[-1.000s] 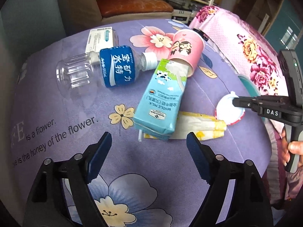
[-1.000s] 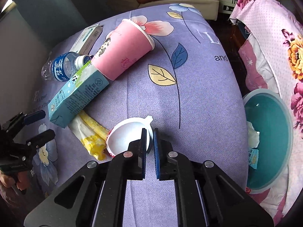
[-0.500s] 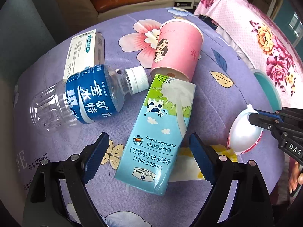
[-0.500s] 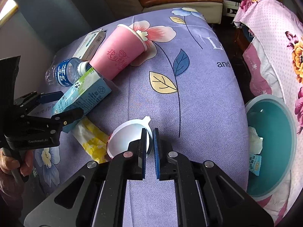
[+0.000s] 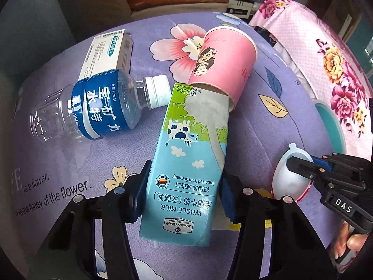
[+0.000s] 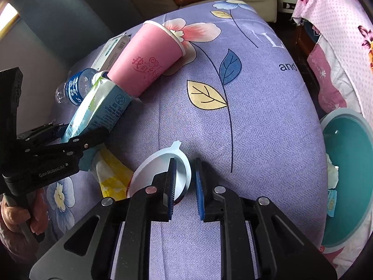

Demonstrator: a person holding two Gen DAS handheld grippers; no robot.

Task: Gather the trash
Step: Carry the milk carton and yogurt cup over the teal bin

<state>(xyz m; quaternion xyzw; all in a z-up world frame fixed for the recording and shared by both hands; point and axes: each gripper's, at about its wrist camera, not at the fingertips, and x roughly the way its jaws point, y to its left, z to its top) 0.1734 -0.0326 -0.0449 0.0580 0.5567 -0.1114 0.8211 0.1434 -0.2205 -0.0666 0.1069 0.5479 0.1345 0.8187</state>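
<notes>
Two grippers work over a purple flowered cloth point(image 6: 256, 116) strewn with trash. Clenched on the blue milk carton point(image 5: 191, 163), the left gripper point(image 5: 184, 189) presses one finger against each long side of it, near its bottom end; the carton's top end touches the base of a pink paper cup point(image 5: 223, 65) lying on its side. Just left of the carton lies a clear water bottle point(image 5: 93, 107) with a blue label, and behind the bottle a white medicine box point(image 5: 105, 51). Around the rim of a small white plastic cup point(image 6: 158, 172) the right gripper point(image 6: 185, 186) has its jaws a little apart, one finger inside and one outside; whether they pinch it I cannot tell. Beside that cup lies a yellow-and-white wrapper point(image 6: 112, 175). Off the cloth's right edge stands a teal bin point(image 6: 349, 177) holding some scraps.
</notes>
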